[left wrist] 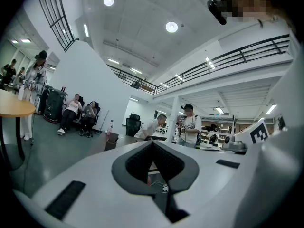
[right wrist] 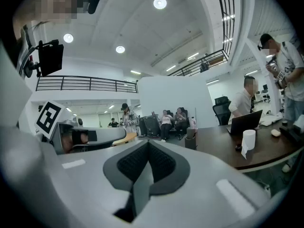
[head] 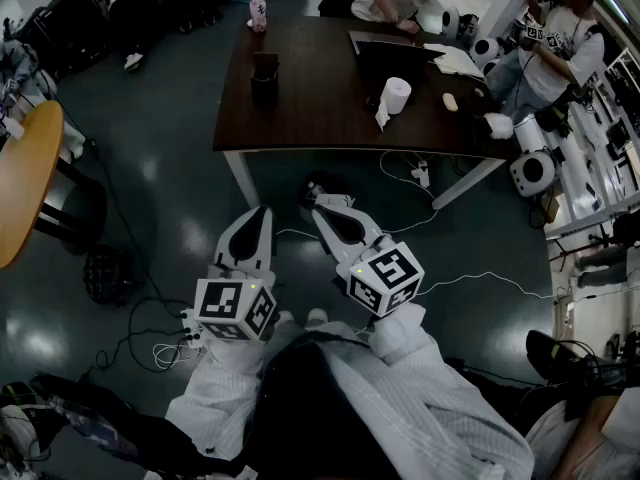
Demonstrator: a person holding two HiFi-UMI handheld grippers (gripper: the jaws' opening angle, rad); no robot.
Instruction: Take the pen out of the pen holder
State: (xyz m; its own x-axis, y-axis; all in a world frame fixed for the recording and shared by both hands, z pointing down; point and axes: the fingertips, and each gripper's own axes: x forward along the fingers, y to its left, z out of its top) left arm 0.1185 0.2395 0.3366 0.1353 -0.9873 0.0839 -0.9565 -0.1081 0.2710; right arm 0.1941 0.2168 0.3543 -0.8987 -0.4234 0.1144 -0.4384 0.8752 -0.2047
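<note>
The pen holder (head: 265,76) is a dark box standing near the left end of the dark table (head: 300,118). It also shows small in the left gripper view (left wrist: 112,139) and the right gripper view (right wrist: 191,141). A pen in it is too small to make out. Both grippers hang over the floor, well short of the table. The left gripper (head: 262,211) is shut with nothing in it, its pads meeting (left wrist: 153,144). Beside it, the right gripper (head: 312,200) also has its pads together and empty (right wrist: 148,144).
On the table are a pink bottle (head: 258,13), a white paper roll (head: 397,93) and a laptop (head: 385,53). People sit and stand at the table's far right. A round wooden table (head: 25,178) stands at the left. Cables (head: 440,278) lie across the floor.
</note>
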